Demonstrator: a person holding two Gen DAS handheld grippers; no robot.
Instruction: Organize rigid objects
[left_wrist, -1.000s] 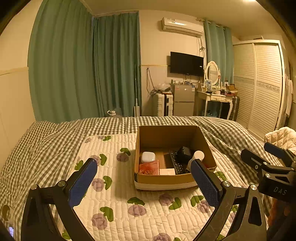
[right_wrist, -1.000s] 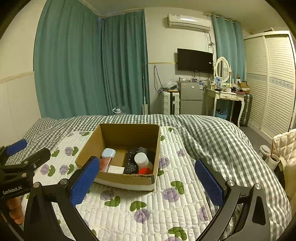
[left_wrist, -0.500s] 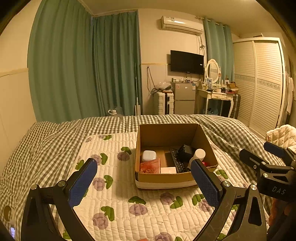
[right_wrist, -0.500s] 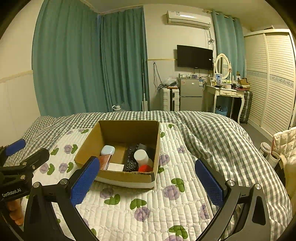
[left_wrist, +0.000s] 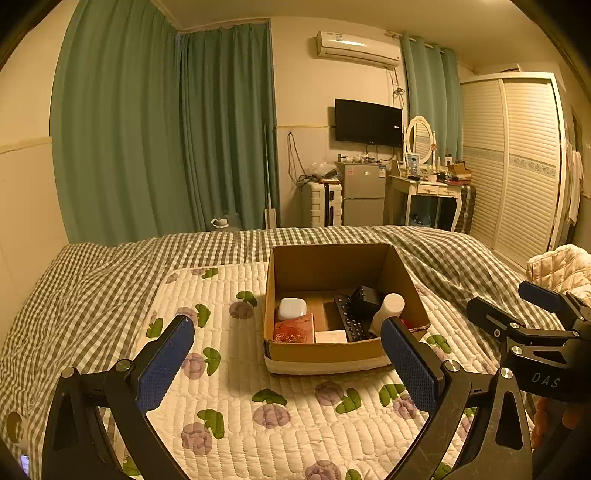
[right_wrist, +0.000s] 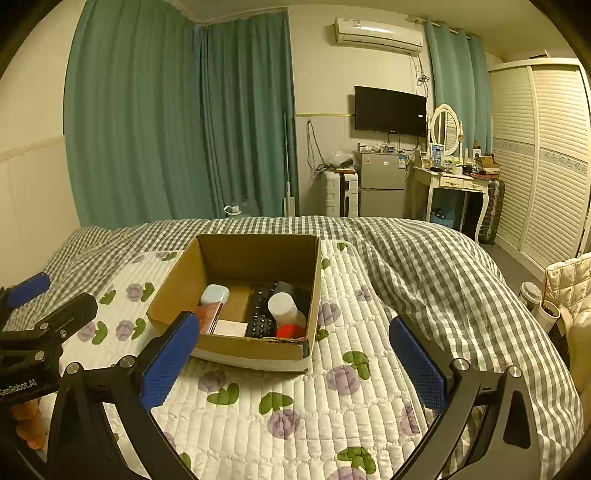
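An open cardboard box (left_wrist: 317, 352) (right_wrist: 236, 350) sits on the flowered quilt (left_wrist: 236, 387) on the bed. Inside lie a white case (left_wrist: 291, 308) (right_wrist: 215, 294), a red-brown packet (left_wrist: 294, 328), a small white box (left_wrist: 330, 336) (right_wrist: 231, 327), a black remote (left_wrist: 349, 325) (right_wrist: 260, 317), a black adapter (left_wrist: 364, 297) and a white bottle with a red cap (left_wrist: 388, 308) (right_wrist: 286, 314). My left gripper (left_wrist: 286, 360) is open and empty, short of the box. My right gripper (right_wrist: 295, 363) is open and empty, in front of the box; it also shows at the right of the left wrist view (left_wrist: 517, 306).
A grey checked duvet (right_wrist: 424, 266) covers the bed around the quilt. Green curtains (left_wrist: 166, 129), a small fridge (left_wrist: 364, 195), a suitcase (left_wrist: 321, 203), a dressing table (left_wrist: 432, 184) and a slatted wardrobe (left_wrist: 517, 166) stand beyond. Cups (right_wrist: 532, 295) sit at the right.
Both views have drawn back and up slightly, so the box sits a little lower in frame. Both grippers stay open and empty; nothing in the box has moved.
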